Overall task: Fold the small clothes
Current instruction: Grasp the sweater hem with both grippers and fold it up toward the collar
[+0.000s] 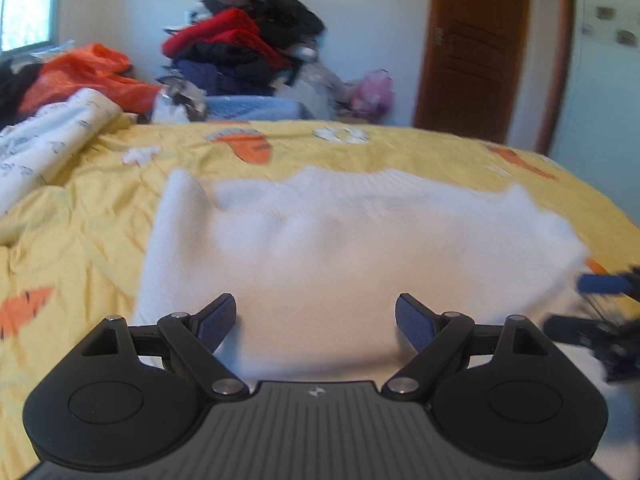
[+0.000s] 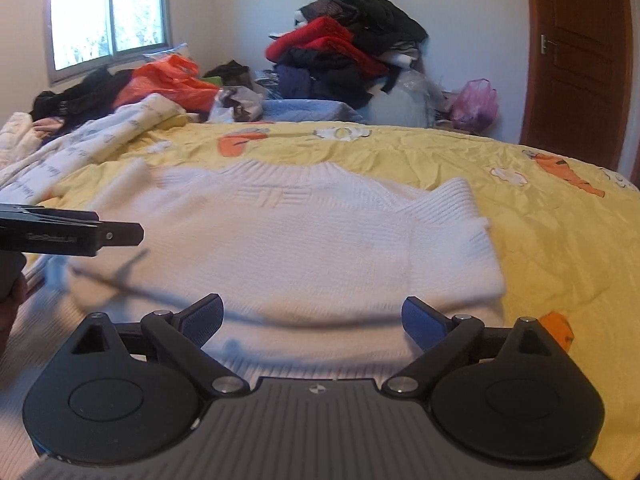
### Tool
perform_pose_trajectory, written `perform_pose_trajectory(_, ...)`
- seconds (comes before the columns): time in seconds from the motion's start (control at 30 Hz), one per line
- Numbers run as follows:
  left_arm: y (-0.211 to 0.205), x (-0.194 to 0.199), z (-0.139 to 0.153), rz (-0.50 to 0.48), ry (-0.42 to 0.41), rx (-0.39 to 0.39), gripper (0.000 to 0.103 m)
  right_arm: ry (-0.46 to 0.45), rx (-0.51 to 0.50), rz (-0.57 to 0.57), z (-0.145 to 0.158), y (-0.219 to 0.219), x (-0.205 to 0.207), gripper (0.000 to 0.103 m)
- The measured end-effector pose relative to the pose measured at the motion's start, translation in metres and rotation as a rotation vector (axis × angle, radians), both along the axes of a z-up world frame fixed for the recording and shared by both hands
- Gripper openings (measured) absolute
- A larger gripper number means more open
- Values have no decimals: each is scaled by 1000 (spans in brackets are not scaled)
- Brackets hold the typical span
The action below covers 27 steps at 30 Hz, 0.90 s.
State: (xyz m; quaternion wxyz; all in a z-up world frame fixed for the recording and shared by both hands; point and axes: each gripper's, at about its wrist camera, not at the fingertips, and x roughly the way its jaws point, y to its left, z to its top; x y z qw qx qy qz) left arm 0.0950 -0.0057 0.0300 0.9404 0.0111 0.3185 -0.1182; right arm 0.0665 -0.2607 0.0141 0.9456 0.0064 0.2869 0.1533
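A white knitted sweater (image 2: 304, 240) lies flat on the yellow bedsheet (image 2: 560, 240), collar away from me, with its right sleeve folded in over the body. It also fills the middle of the left wrist view (image 1: 340, 248). My left gripper (image 1: 316, 320) is open and empty just above the sweater's near edge. My right gripper (image 2: 312, 320) is open and empty above the sweater's hem. The left gripper shows at the left edge of the right wrist view (image 2: 80, 232); the right gripper shows blurred at the right edge of the left wrist view (image 1: 604, 308).
A tall pile of dark and red clothes (image 2: 344, 44) stands behind the bed. An orange plastic bag (image 2: 168, 80) and a white patterned blanket (image 2: 100, 140) lie at the far left. A pink bag (image 2: 476, 104) sits near a brown door (image 2: 576, 60).
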Motion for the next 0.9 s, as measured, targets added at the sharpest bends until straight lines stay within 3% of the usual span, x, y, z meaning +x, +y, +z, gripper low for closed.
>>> perform_pose_trajectory(0.1, -9, -22, -12, -26, 34, 91, 92, 50, -40, -13, -14, 0, -10, 99)
perform_pose_trajectory(0.17, -8, -32, -19, -26, 54, 102, 93, 74, -36, -39, -19, -1, -16, 99)
perform_pose_trajectory(0.27, -6, -55, -21, 0, 60, 132, 103, 97, 2, -67, -17, -4, -30, 101)
perform_pose_trajectory(0.3, -3, -61, -23, 17, 102, 115, 103, 102, 8, -72, -18, -5, -37, 101)
perform_pose_trajectory(0.6, 12, -130, -28, 56, 35, 112, 103, 88, -82, -59, -23, 1, -111, 103)
perform_pose_trajectory(0.9, 18, -148, -30, 72, 29, 98, 103, 75, -80, -47, -23, -7, -141, 103)
